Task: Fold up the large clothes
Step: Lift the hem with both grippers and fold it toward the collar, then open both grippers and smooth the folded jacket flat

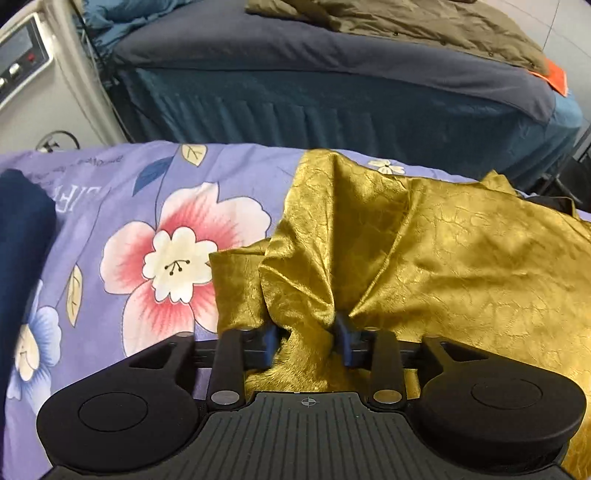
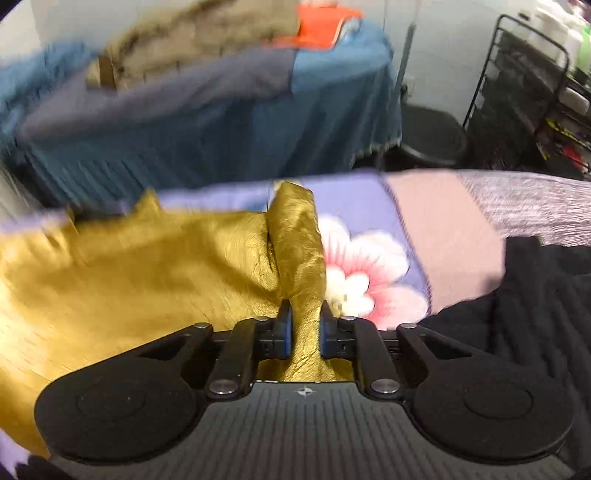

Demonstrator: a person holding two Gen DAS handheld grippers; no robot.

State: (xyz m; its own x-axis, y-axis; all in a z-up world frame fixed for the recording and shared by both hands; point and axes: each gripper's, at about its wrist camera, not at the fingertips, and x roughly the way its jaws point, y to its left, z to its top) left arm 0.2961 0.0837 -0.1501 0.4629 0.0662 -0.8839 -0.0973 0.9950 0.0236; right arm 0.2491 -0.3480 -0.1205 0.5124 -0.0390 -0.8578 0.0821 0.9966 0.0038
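Observation:
A shiny gold garment (image 1: 443,258) lies crumpled on a lilac floral bedsheet (image 1: 147,206). My left gripper (image 1: 306,334) is at the garment's left edge. A raised bunch of the cloth stands between its fingers. The jaws stand apart, and a small dark gap shows beside the left finger. In the right wrist view the gold garment (image 2: 147,277) spreads to the left. My right gripper (image 2: 306,325) is shut on a narrow upright fold of it, with both pads against the cloth. The floral bedsheet (image 2: 369,206) shows beyond it.
A dark navy cloth (image 1: 22,240) lies at the left. A black cloth (image 2: 535,295) and a pink blanket (image 2: 443,229) lie at the right. Beyond stands a second bed (image 1: 295,74) with an olive garment (image 1: 424,22). A white machine (image 1: 29,74), a black rack (image 2: 535,92) and a black stool (image 2: 432,136) stand around.

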